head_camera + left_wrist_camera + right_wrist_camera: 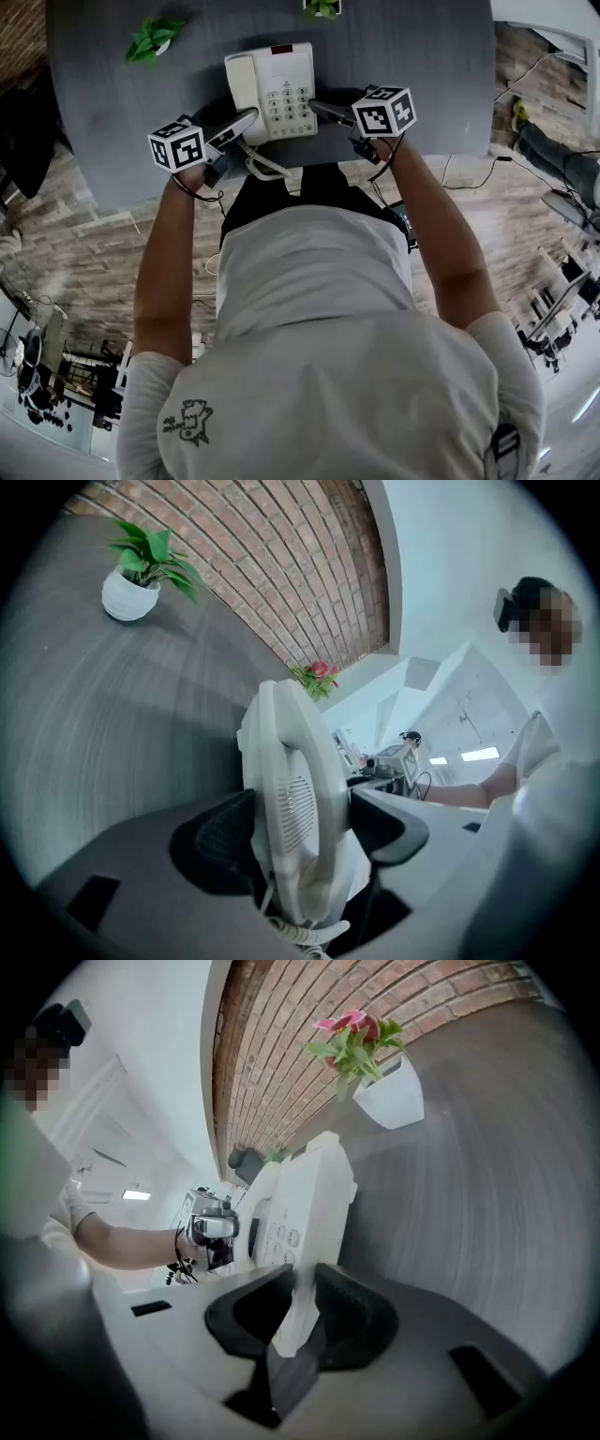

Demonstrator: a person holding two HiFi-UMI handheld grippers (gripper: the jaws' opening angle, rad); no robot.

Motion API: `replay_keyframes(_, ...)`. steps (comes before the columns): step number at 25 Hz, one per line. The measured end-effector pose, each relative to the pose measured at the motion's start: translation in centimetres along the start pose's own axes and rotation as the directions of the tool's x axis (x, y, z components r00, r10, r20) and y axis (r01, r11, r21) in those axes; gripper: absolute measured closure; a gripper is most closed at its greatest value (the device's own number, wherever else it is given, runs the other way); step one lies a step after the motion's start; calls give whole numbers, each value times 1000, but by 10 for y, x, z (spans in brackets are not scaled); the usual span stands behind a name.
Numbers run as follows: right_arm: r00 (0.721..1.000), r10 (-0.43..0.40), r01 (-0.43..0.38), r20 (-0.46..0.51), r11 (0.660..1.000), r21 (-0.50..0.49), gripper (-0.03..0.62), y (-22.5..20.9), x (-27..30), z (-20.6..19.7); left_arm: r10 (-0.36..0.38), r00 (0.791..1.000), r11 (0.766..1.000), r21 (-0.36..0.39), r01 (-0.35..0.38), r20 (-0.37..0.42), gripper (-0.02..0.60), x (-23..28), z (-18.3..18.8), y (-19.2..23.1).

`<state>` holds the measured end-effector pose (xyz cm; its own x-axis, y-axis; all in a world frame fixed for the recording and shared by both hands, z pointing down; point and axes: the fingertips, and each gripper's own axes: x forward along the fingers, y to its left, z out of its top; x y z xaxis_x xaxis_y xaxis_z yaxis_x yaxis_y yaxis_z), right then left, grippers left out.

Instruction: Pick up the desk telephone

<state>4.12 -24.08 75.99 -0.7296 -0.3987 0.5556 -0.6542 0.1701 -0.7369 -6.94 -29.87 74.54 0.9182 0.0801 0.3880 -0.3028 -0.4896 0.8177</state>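
The white desk telephone (272,89) rests on the dark grey table (422,66), keypad up and handset on its left side. My left gripper (246,122) reaches in from the left. In the left gripper view its jaws stand wide around the handset side of the telephone (291,789), and the left gripper (300,834) has a pad against each face. My right gripper (321,109) comes in from the right. In the right gripper view the right gripper (305,1312) is pinched on the thin right edge of the telephone (300,1204). Whether the telephone is off the table I cannot tell.
The coiled cord (262,167) hangs over the table's near edge, close to the person's body. A green plant in a white pot (155,37) stands at the back left, and a second potted plant (322,7) at the back middle. A brick wall (281,564) runs behind the table.
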Motion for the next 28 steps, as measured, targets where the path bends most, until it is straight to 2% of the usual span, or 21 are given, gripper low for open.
replay_keyframes(14,1000,6,-6,4,1000,-14,516,17,-14,-1,4,1000,999,37,-4,0,253,-9,4,-23)
replay_keyframes(21,999,-12,13,31,998,-54,517,31,-29,15,16,1000,997,72,-17,5,256,-16,16,-42)
replay_keyframes(28,997,-7,15,79,995,-101,517,53,-54,33,9,999,995,104,-14,44,258,-25,33,-73)
